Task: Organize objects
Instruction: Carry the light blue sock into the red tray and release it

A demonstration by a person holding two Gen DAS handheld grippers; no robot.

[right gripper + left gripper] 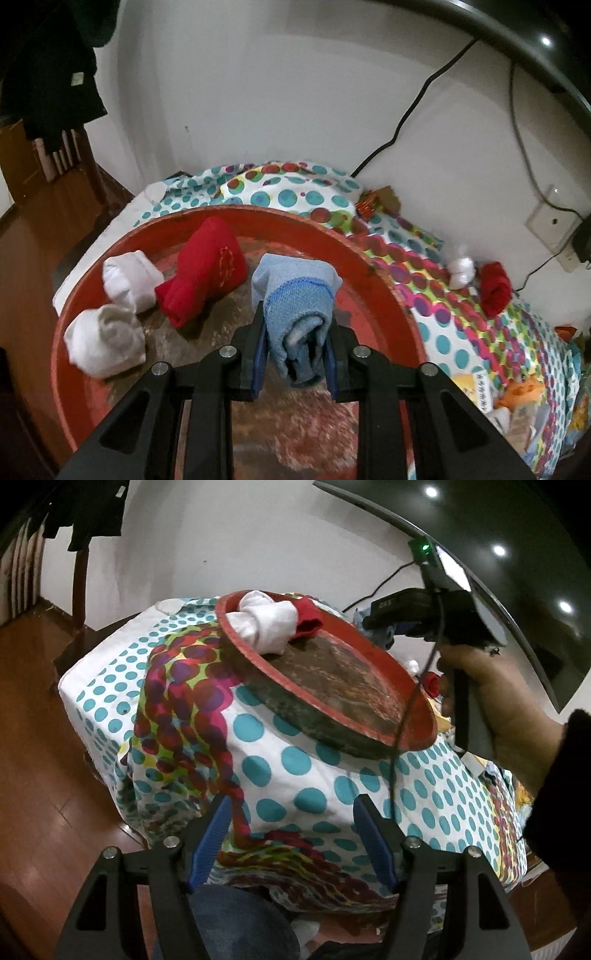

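Note:
A round red tray [388,280] sits on the dotted tablecloth [295,764]. In the right wrist view it holds two white rolled socks [129,275] [105,341] and a red rolled sock [205,271]. My right gripper [295,328] is shut on a light blue rolled sock [295,295] and holds it over the tray. In the left wrist view the tray [266,664] shows a white sock [266,624] and a red sock [308,618]. My left gripper [291,812] is open and empty above the cloth, in front of the tray.
Another white sock [461,271] and red sock [495,286] lie on the cloth right of the tray, near the wall. Papers and small items [517,398] clutter the right end. A wall socket [550,221] and cables are behind. Wooden floor [37,738] lies to the left.

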